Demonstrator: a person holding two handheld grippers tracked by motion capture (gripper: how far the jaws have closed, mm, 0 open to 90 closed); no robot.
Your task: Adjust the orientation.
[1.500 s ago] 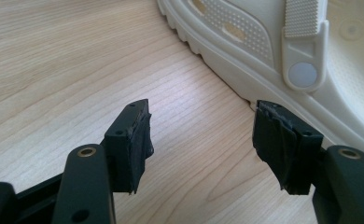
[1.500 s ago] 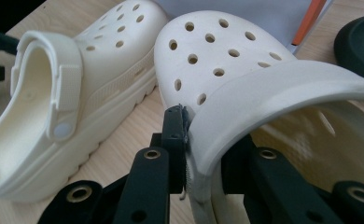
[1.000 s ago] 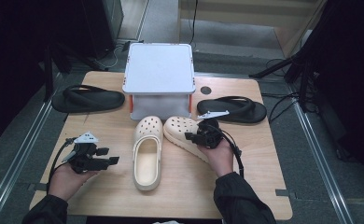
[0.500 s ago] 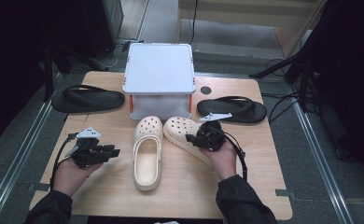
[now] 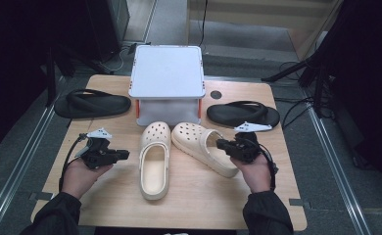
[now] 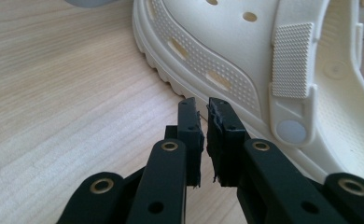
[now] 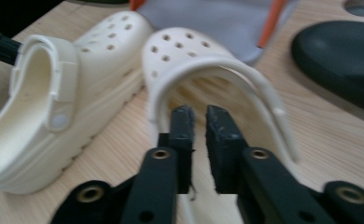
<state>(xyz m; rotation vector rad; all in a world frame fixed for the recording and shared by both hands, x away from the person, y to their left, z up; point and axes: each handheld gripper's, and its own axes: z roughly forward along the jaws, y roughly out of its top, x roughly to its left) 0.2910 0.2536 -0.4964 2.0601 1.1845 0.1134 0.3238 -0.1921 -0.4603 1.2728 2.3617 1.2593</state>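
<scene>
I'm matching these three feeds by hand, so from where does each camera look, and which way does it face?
High view: above the person's edge of the table, facing forward and down; forearms, hands, left gripper and right gripper show.
Left gripper view: rides that gripper, low over the wood, facing the left clog; its nearly closed jaws show.
Right gripper view: rides that gripper, facing the right clog; its closed jaws show.
Shared: both gripper views show the left clog.

Wooden table [image 5: 106, 205], grey floor [image 5: 326, 161]
</scene>
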